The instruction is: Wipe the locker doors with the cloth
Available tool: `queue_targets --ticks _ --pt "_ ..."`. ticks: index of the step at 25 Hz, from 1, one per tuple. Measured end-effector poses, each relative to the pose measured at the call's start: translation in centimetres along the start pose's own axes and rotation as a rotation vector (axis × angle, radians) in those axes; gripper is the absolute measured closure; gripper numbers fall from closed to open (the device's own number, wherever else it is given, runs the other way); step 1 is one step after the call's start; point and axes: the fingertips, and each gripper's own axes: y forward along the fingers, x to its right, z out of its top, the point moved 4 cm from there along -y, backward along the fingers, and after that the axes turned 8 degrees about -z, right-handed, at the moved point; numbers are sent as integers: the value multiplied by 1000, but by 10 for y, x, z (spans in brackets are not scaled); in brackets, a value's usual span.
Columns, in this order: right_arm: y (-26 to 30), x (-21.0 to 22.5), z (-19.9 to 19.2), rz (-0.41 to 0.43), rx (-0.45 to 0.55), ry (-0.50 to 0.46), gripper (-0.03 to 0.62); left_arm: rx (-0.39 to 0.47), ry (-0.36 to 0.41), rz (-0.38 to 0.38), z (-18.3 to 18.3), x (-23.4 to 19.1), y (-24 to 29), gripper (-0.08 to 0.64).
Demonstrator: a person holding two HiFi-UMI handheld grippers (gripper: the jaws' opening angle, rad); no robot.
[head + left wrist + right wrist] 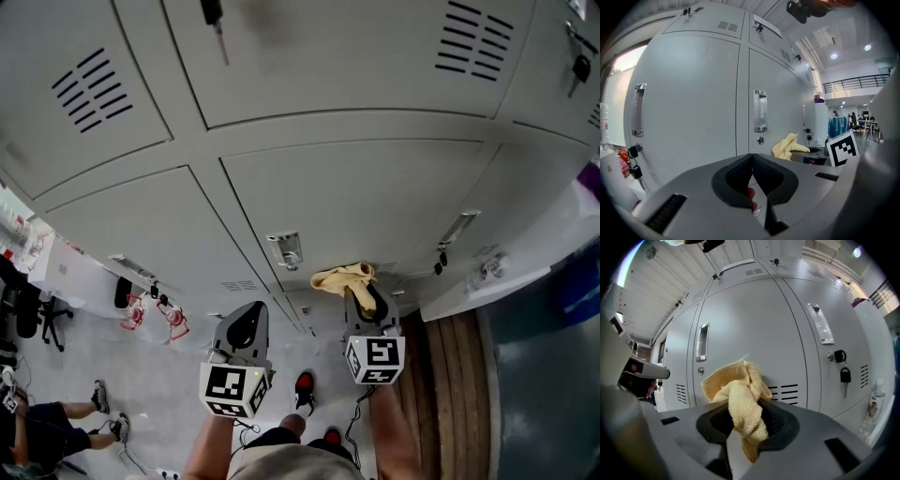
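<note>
Grey locker doors (356,187) fill the head view. My right gripper (361,292) is shut on a bunched yellow cloth (343,278), held close to the lower part of the middle door; whether it touches the door I cannot tell. In the right gripper view the cloth (740,399) hangs out of the jaws of the right gripper (747,416), in front of the door (750,319) with its vent slots (784,392). My left gripper (246,323) hangs lower left of it, shut and empty. The left gripper (752,161) faces the doors, with the cloth (789,146) to its right.
Door handles (286,249) (457,228) and hanging keys (581,67) (843,373) stick out from the doors. Red items (155,314) hang at lower left. A water bottle (873,404) stands at right. Wooden flooring (450,394) lies right of my feet (305,384). Another person (56,422) stands at far left.
</note>
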Motion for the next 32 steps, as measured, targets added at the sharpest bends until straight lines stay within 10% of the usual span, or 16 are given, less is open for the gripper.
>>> queue_targets --ticks 32 --pt "-49 58 28 -171 29 -25 463 35 30 -127 18 38 12 537"
